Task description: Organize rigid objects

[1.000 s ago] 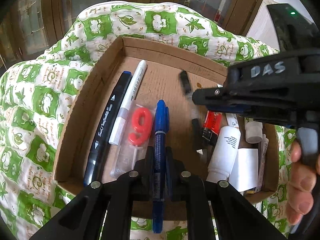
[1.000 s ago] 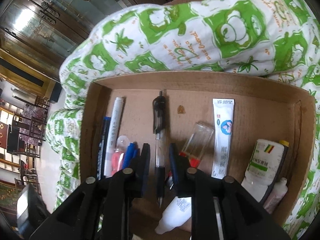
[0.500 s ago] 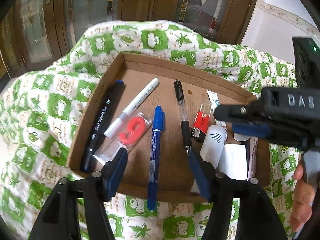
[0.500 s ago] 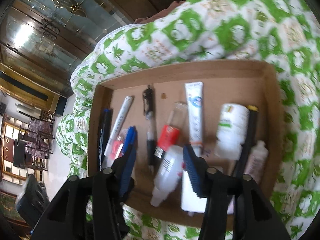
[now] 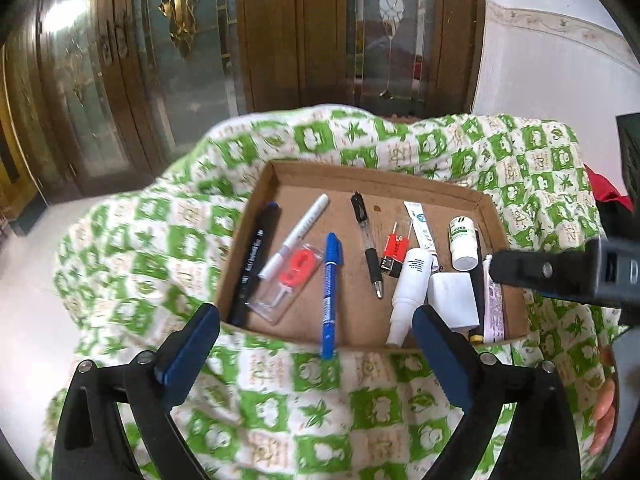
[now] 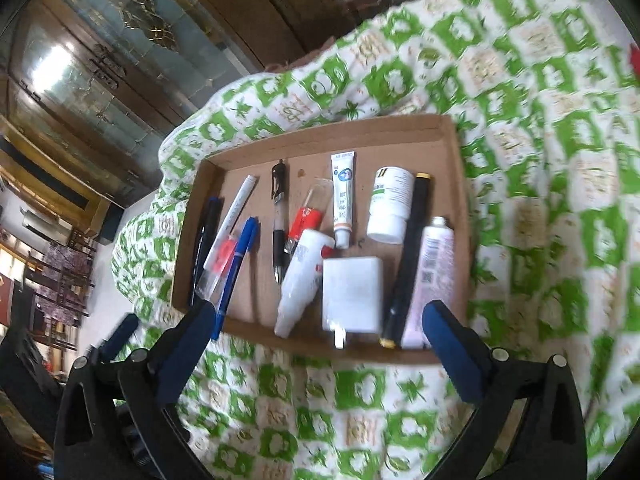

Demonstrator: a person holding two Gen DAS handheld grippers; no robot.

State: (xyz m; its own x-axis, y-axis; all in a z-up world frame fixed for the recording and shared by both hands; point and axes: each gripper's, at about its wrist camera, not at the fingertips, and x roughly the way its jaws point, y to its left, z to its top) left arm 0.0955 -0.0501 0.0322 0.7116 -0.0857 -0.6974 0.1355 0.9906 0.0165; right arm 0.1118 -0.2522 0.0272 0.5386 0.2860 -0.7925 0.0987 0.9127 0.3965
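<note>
A shallow cardboard tray (image 5: 256, 220) lies on a green-and-white quilt and holds a row of small items. Among them are a black marker (image 5: 254, 264), a white marker (image 5: 298, 236), a packed red candle (image 5: 298, 270), a blue pen (image 5: 330, 292) overhanging the front edge, a black click pen (image 5: 368, 248) and a white spray bottle (image 5: 408, 284). My left gripper (image 5: 316, 314) hovers before the tray's near edge, its jaws opening with nothing held. My right gripper (image 6: 320, 308) hangs likewise over the tray (image 6: 460, 184), its jaws opening and empty. Below it lie the blue pen (image 6: 236, 264), the click pen (image 6: 278, 220) and a white charger (image 6: 352, 292).
The right half of the tray holds a pill bottle (image 6: 390, 204), an ointment tube (image 6: 343, 196), a long black pen (image 6: 408, 264) and a pink tube (image 6: 434, 268). The quilt (image 5: 320, 400) spreads all around. A wooden glass-door cabinet (image 5: 200, 60) stands behind. A hand (image 5: 602, 420) shows at the right.
The left gripper let go of the blue pen and the right gripper let go of the black click pen. Both opened wide and drew back and up from the tray.
</note>
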